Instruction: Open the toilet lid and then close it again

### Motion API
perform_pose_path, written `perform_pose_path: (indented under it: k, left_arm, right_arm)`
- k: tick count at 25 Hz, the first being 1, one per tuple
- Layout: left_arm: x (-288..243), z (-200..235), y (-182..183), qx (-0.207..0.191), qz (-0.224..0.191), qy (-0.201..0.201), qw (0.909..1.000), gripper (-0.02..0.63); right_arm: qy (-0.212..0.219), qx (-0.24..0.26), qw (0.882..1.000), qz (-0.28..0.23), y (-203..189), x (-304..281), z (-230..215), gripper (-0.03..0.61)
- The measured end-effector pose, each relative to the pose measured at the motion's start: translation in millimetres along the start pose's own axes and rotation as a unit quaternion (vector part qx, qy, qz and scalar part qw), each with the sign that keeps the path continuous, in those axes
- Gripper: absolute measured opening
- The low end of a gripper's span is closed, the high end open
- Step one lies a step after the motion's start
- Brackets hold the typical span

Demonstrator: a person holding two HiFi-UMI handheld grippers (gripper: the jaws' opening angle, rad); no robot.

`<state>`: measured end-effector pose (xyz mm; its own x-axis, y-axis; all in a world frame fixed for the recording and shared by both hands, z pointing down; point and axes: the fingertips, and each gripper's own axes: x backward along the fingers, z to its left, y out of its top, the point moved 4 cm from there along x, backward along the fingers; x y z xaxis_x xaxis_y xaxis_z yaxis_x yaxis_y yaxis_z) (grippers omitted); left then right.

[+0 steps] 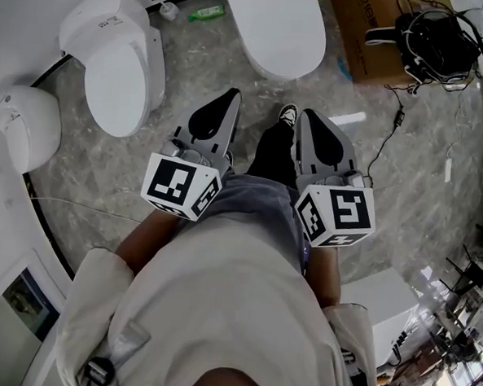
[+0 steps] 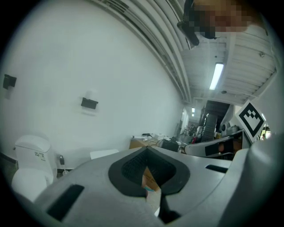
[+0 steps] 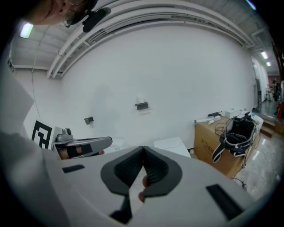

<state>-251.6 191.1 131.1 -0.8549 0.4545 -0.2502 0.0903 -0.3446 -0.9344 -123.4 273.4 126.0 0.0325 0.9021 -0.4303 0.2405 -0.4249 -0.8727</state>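
Now | left fingers [image 1: 220,113], right fingers [image 1: 312,135] closed, empty | toilet lid [image 1: 272,27] ahead, well apart

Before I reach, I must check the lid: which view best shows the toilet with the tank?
Head view: the toilet shows whole from above, lid down. Left gripper view catches it at the edge; right gripper view doesn't show it.

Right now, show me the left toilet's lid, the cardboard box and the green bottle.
Left toilet's lid [image 1: 116,87]: head view, lid's middle.
Cardboard box [image 1: 358,55]: head view, brown face.
Green bottle [image 1: 208,13]: head view, its body.
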Motion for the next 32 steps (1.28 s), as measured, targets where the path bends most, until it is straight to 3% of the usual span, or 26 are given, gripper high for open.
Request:
perform_pose_path:
  k: [10, 18, 24, 32]
  left_arm:
    - [-112.4, -23.1, 19.2, 0.012, 0.005, 0.069, 0.9975, 0.005]
    - [-178.6, -29.2, 12.2, 0.035, 0.016, 0.125, 0.9914, 0.005]
    - [-197.4, -18.2, -4.3, 0.025, 0.037, 0.167, 0.9849, 0.005]
    - [-219.1, 6.8, -40.7, 0.064, 0.051, 0.199, 0.9766, 0.005]
  right_arm:
    - [0.071, 0.025, 0.997, 0.019, 53.8, -51.4, -113.6, 0.01]
    - [0.126, 0.037, 0.991, 0.037, 67.0, -86.8, -184.0, 0.01]
    - [0.159, 0.043, 0.985, 0.06, 59.1, -114.1, -201.7, 0.01]
    - [0.183, 0.045, 0.977, 0.099, 44.7, -151.0, -215.0, 0.011]
